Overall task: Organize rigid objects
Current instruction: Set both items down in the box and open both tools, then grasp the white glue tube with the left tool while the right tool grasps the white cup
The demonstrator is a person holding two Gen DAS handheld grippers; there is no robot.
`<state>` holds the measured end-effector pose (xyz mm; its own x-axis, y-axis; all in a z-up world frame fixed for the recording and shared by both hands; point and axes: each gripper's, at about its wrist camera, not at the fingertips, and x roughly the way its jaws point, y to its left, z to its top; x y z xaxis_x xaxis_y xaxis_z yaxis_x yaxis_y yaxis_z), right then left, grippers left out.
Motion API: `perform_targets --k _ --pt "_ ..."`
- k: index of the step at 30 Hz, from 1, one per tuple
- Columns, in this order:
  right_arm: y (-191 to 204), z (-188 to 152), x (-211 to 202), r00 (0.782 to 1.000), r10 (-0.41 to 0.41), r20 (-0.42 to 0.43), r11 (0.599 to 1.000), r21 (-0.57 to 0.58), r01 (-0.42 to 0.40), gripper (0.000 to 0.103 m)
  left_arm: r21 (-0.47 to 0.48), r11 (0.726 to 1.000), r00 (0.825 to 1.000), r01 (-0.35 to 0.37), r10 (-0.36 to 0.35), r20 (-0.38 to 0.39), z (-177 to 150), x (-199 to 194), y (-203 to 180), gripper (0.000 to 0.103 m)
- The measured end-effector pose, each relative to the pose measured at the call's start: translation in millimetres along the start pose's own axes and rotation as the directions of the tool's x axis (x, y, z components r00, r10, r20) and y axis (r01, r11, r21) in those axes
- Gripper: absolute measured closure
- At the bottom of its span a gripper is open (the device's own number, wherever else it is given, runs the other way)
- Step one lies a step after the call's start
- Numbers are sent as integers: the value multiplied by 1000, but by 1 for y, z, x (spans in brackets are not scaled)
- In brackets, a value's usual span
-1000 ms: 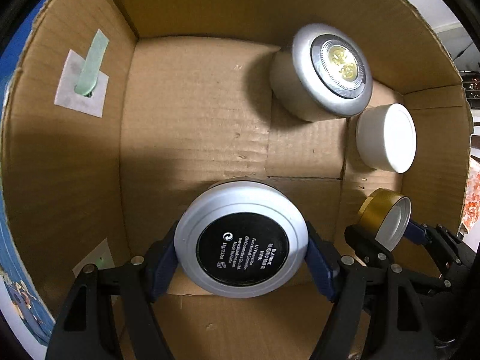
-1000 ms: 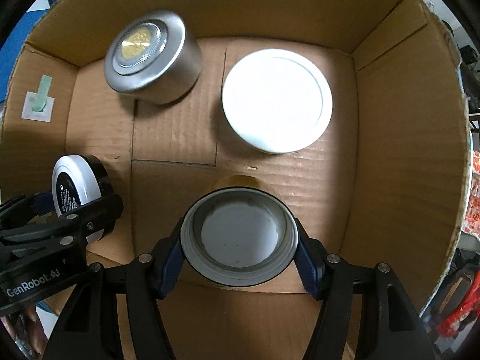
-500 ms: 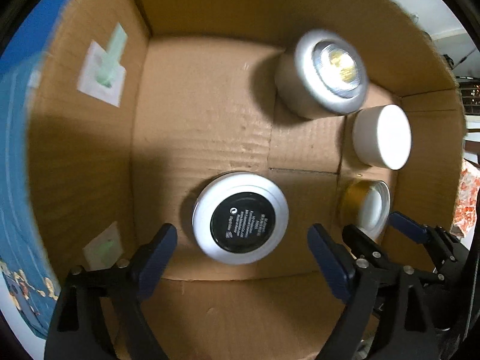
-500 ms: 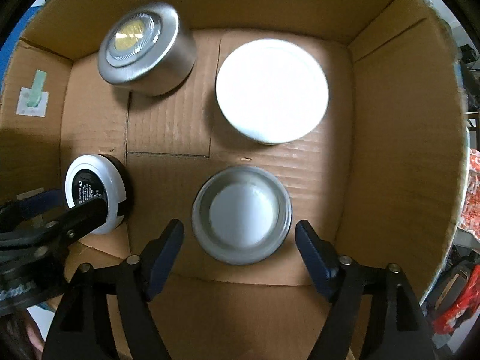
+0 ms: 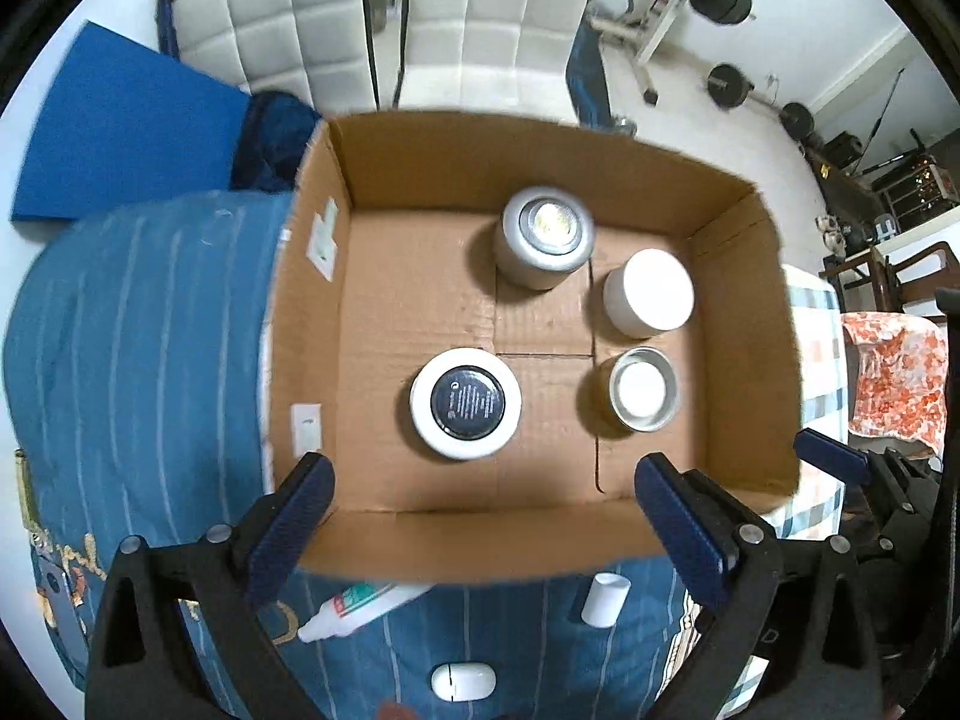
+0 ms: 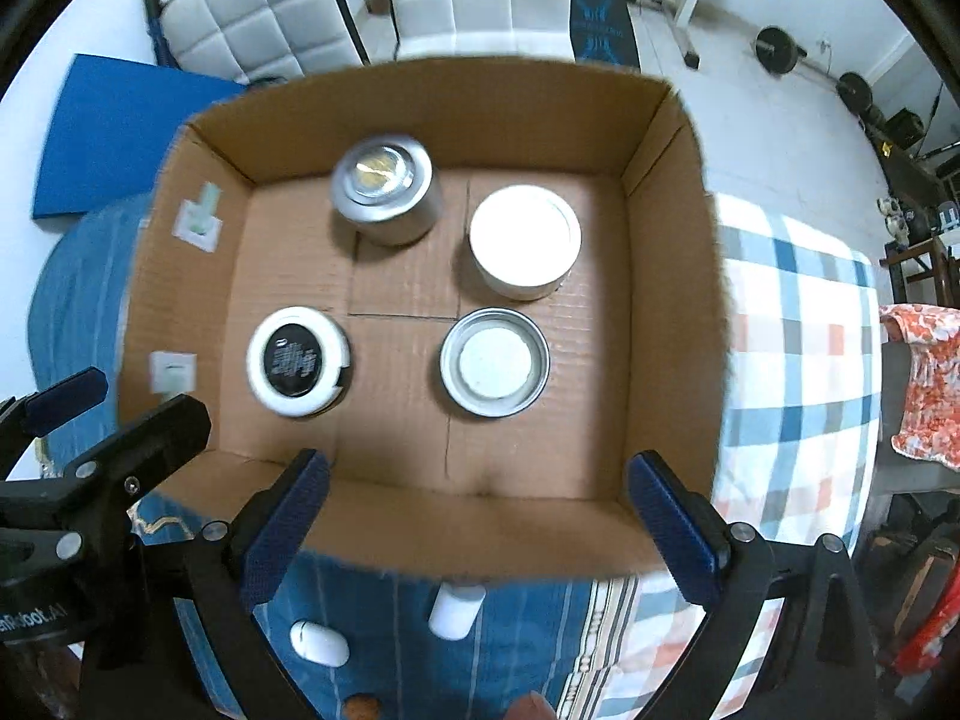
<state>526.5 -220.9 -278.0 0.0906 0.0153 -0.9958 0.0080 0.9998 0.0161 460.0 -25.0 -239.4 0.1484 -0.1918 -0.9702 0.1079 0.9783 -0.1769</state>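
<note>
Four round things sit on the floor of the box [image 5: 744,324], two by two and apart from one another. At the back stand the silver puck light [image 5: 545,236] and the white jar [image 5: 649,293]; nearer the cameras are the black-labelled jar [image 5: 465,403] on the left and the gold-sided lid [image 5: 641,389] on the right, lying open side up.

The left gripper [image 5: 480,516] hangs above the box's near wall, jaws spread wide and holding nothing, the black-labelled jar between and beyond its blue pads [image 5: 288,522]. The right gripper [image 6: 477,516] is likewise wide open and empty, with the lid just beyond the middle of its gap.

The left view alone shows a tube [image 5: 360,606] with a white cap lying on the blue striped cloth [image 5: 120,360] in front of the box, beside a small white cylinder [image 5: 605,599] and a white oval case [image 5: 463,681]. The right view has the cylinder [image 6: 456,609] and the case [image 6: 318,642] but not the tube; it shows instead much more of the checked cloth [image 6: 798,360] to the box's right, and the left gripper from the side at its lower left edge. The left view catches the right gripper's blue pad at its right edge. Gold colour on the lid cannot be made out from the right view.
</note>
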Motion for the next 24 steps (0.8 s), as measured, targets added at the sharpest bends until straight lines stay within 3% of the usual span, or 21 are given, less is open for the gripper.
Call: perform_targets --k 13,24 --pt "0 -65 -86 989 6 148 1000 23 -10 2 27 999 980 -33 27 195 -64 -76 -5 0" --pt "2 -93 -123 981 59 184 997 45 -68 2 24 1000 969 7 -13 247 -90 -116 0 0"
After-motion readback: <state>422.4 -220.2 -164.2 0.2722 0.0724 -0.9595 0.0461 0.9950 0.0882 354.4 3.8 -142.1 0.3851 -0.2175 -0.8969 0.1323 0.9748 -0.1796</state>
